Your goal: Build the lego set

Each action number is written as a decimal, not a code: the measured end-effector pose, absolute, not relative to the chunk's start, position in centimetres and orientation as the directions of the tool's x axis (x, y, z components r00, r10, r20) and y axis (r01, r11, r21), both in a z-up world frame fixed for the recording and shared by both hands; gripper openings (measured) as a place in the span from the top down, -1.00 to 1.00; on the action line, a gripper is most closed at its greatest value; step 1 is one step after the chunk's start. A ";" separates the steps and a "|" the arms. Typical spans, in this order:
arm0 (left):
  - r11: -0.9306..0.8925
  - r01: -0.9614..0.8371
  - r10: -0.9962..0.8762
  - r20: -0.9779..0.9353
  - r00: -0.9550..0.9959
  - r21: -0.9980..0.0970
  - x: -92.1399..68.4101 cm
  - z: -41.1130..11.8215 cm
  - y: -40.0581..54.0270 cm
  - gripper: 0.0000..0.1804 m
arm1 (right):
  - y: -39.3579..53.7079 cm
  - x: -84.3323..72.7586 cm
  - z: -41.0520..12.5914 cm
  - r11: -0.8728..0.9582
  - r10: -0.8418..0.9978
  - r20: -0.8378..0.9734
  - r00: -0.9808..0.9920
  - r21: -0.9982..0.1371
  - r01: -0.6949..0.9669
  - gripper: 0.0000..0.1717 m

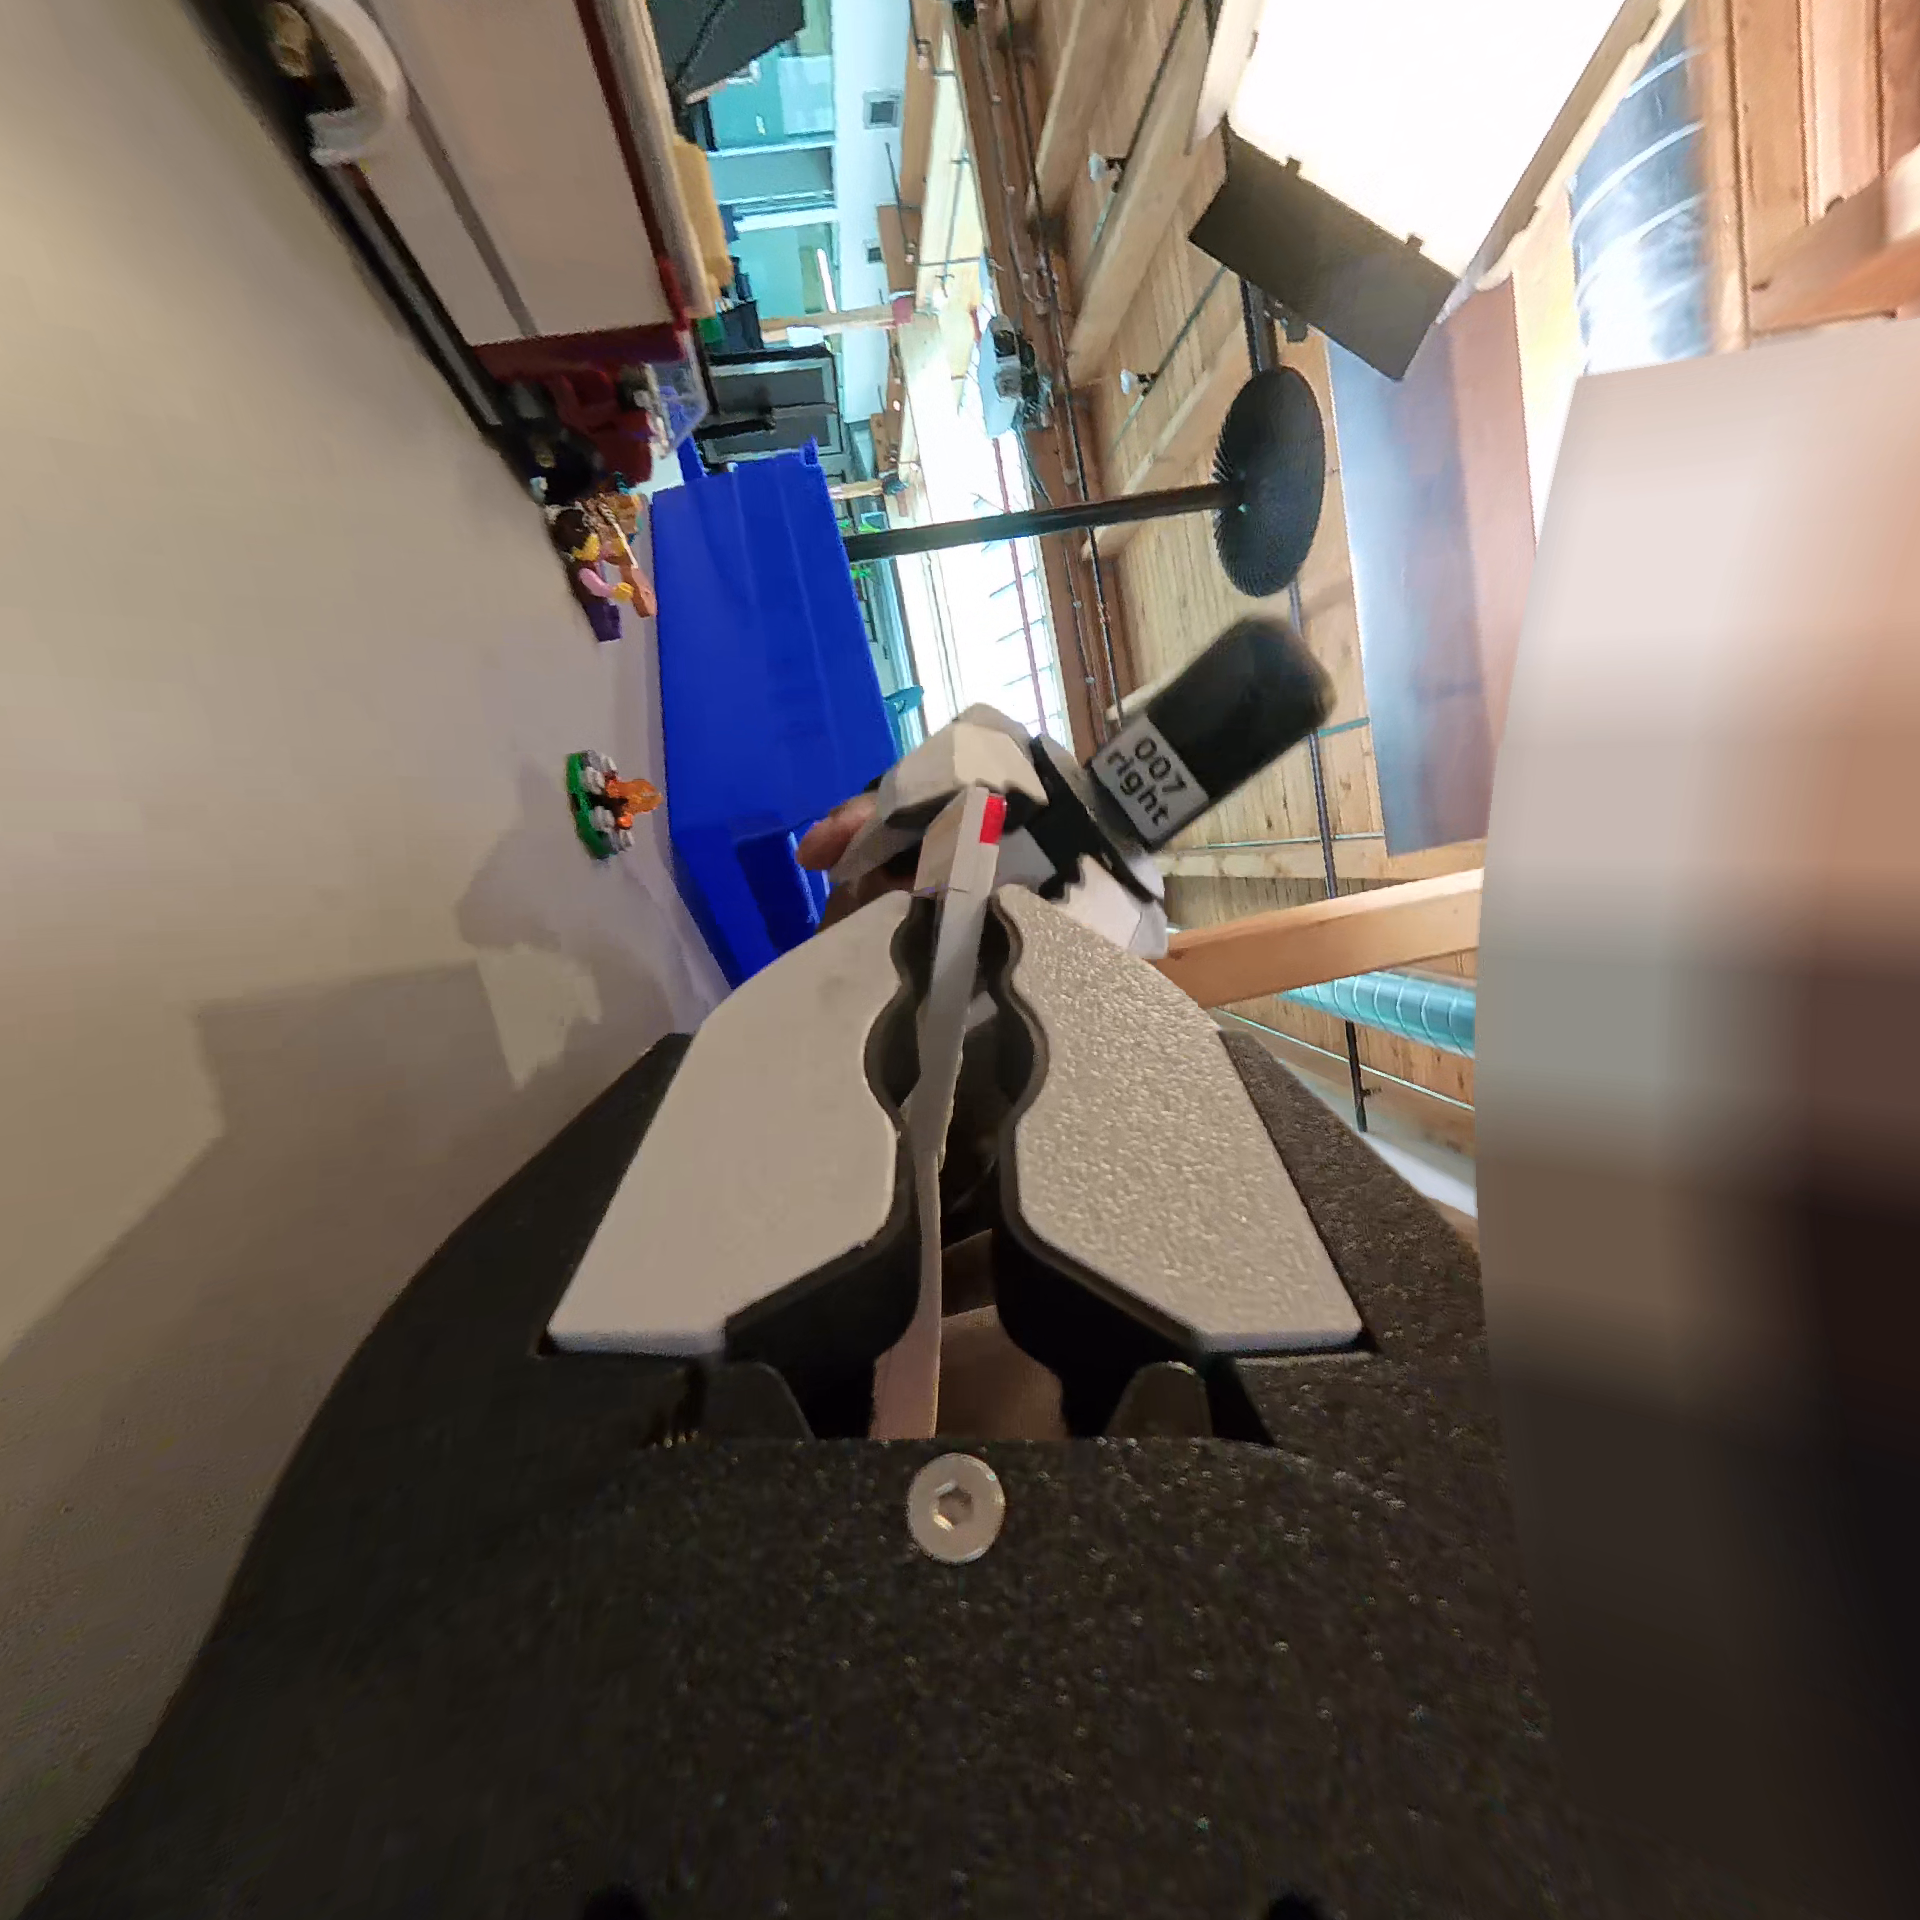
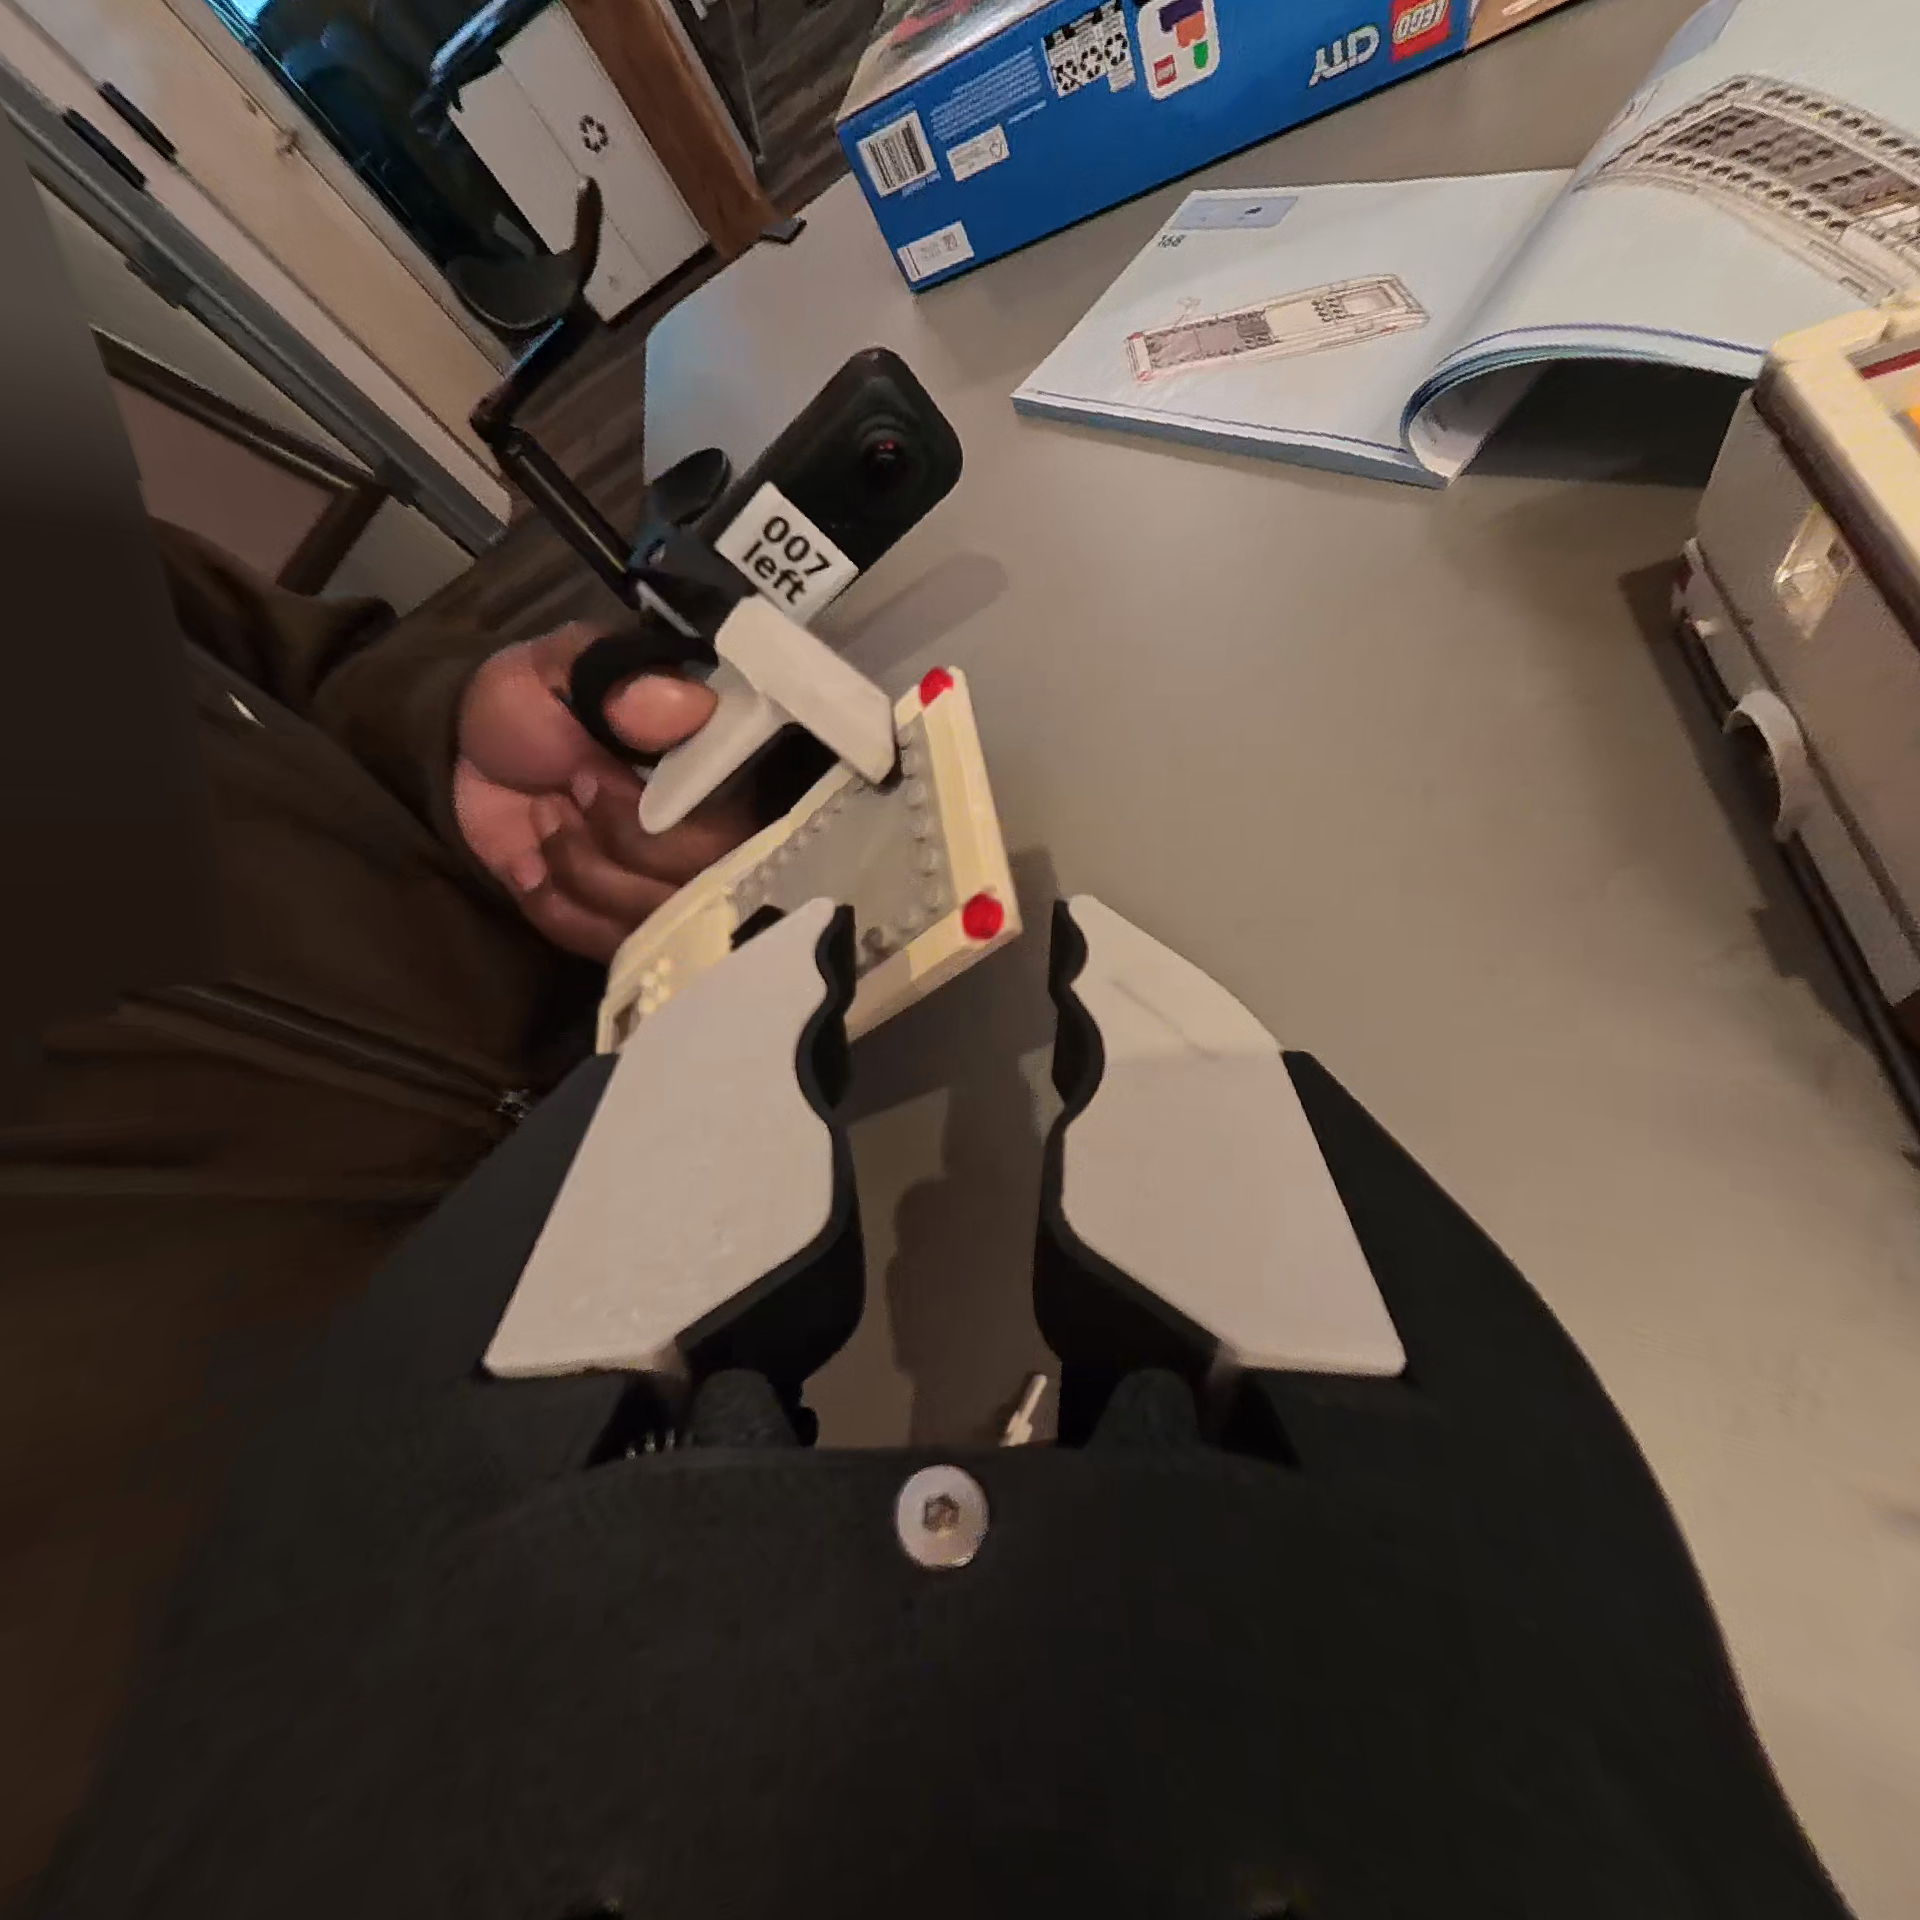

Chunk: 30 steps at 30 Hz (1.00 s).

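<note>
**Left tongs clamp a brick plate; right tongs stand released beside it**

The left gripper [image 1: 948, 914] is clenched on a flat plate [image 1: 940, 1049] of cream and grey toy bricks, seen edge-on between its pads. From the right wrist view the same plate [image 2: 904, 862] hangs tilted above the table [image 2: 1351, 831], with red studs at two corners, and the left gripper [image 2: 883, 774] bites its edge at about 11 o'clock of the plate. A hand [image 2: 540, 769] holds that gripper.

The right gripper [image 2: 948, 966] is spread, nothing pressed between its pads; its left finger [image 2: 769, 997] overlaps the plate's near corner, and contact cannot be told.

At 1 o'clock on the table lies an open booklet [image 2: 1351, 343], at 12 o'clock a blue box [image 2: 1091, 114], at 3 o'clock a grey brick model [image 2: 1818, 644]. In the left view a blue bin [image 1: 758, 707] stands at 11 o'clock.
</note>
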<state>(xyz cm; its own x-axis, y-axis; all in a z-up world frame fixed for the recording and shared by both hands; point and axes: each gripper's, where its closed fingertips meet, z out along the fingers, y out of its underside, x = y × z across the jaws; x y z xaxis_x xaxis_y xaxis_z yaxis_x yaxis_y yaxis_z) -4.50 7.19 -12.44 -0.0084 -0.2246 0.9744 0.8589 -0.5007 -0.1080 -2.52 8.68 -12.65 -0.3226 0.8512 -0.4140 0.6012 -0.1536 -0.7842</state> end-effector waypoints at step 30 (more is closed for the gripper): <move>-0.341 0.937 -0.323 0.946 -0.041 -0.076 -8.5 -10.8 7.7 0.86 | 5.2 -4.1 -13.4 -0.730 0.339 -0.900 -0.274 -0.435 0.527 0.88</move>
